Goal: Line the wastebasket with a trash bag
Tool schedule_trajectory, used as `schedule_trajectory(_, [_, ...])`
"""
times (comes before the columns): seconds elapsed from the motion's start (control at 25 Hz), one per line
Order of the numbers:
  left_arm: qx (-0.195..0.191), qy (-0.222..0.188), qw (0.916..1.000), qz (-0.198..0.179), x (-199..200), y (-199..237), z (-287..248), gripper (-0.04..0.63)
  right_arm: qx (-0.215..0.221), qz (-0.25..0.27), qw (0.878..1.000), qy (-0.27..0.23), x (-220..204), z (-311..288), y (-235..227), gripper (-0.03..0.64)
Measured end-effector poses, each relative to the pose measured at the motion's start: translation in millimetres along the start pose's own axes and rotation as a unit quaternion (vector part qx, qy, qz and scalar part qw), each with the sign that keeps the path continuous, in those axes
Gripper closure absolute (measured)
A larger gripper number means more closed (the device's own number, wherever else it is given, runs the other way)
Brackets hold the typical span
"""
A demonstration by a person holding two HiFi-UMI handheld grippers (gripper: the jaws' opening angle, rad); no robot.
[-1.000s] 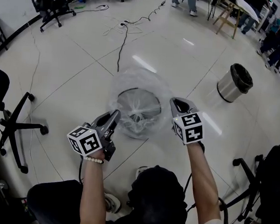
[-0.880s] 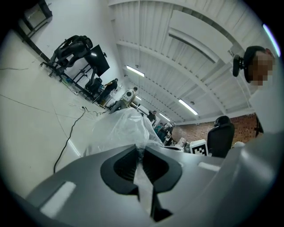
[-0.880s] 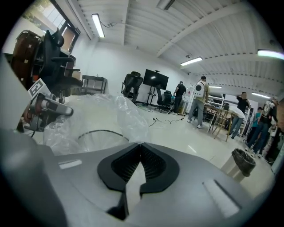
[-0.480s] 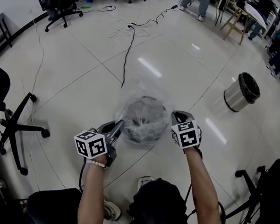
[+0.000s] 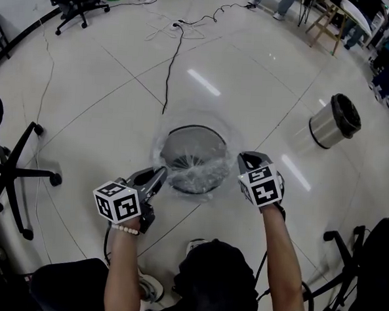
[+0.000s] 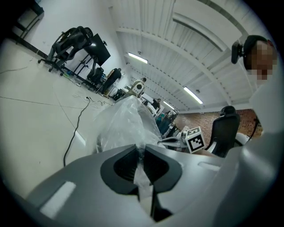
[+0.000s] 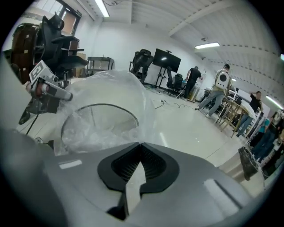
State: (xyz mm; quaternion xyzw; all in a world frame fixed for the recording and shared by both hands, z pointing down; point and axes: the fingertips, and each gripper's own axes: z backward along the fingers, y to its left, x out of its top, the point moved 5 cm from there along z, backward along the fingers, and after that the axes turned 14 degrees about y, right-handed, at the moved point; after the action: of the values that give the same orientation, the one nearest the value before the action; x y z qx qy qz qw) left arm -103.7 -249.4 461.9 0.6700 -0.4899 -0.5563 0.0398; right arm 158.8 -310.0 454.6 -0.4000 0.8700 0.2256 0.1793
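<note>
A round grey wastebasket (image 5: 190,147) stands on the floor straight ahead, and a clear trash bag (image 5: 199,179) is draped over its mouth and spills around the rim. My left gripper (image 5: 161,174) is shut on the bag's film at the near left of the rim. The left gripper view shows the film (image 6: 125,122) bunched up ahead and pinched at the jaws (image 6: 141,154). My right gripper (image 5: 244,158) is shut on the film at the near right. In the right gripper view (image 7: 140,154) the basket's rim (image 7: 100,106) shows through the plastic.
A second steel wastebasket (image 5: 333,119) with a black liner stands at the far right. An office chair (image 5: 13,167) is at the left, another chair base (image 5: 346,249) at the lower right. A black cable (image 5: 172,58) runs across the floor beyond the basket. People stand far off.
Both grippers have sunk with the bag. The puffed-up film has come down around the basket, and the basket's dark rim and inside now show clearly.
</note>
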Motion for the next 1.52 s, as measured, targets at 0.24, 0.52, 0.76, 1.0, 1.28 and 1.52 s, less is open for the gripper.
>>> schedule_trajectory(0.24, [0.017, 0.018, 0.9995, 0.017, -5.6, 9.3, -4.5, 0.583, 0.069, -0.009, 0.995, 0.076, -25.0, -39.2, 4.6, 0.581])
schedule_trajectory(0.52, [-0.007, 0.053, 0.9979, 0.035, -12.2, 14.6, 4.0, 0.583, 0.116, 0.029, 0.981, 0.152, -48.6, -43.4, 1.5, 0.614])
schedule_trajectory(0.76, [0.019, 0.049, 0.9979, 0.037, -10.4, 18.7, 1.1, 0.583, 0.131, -0.008, 0.989, 0.075, -12.8, 16.1, -27.6, 0.362])
schedule_trajectory(1.0, [0.02, 0.013, 0.9992, 0.034, -0.2, 15.9, 3.9, 0.494, 0.165, 0.179, 0.969, 0.031, 50.1, 68.6, 7.4, 0.615])
schedule_trajectory(1.28, [0.025, -0.021, 0.9991, 0.028, 13.4, 15.3, 25.0, 0.304, 0.222, 0.307, 0.92, 0.098, 94.9, 23.2, 77.2, 0.615])
schedule_trajectory(1.52, [0.043, -0.043, 0.9975, 0.035, 22.4, 25.7, 38.4, 0.267, 0.242, 0.39, 0.868, 0.191, 70.5, -69.1, 127.3, 0.615])
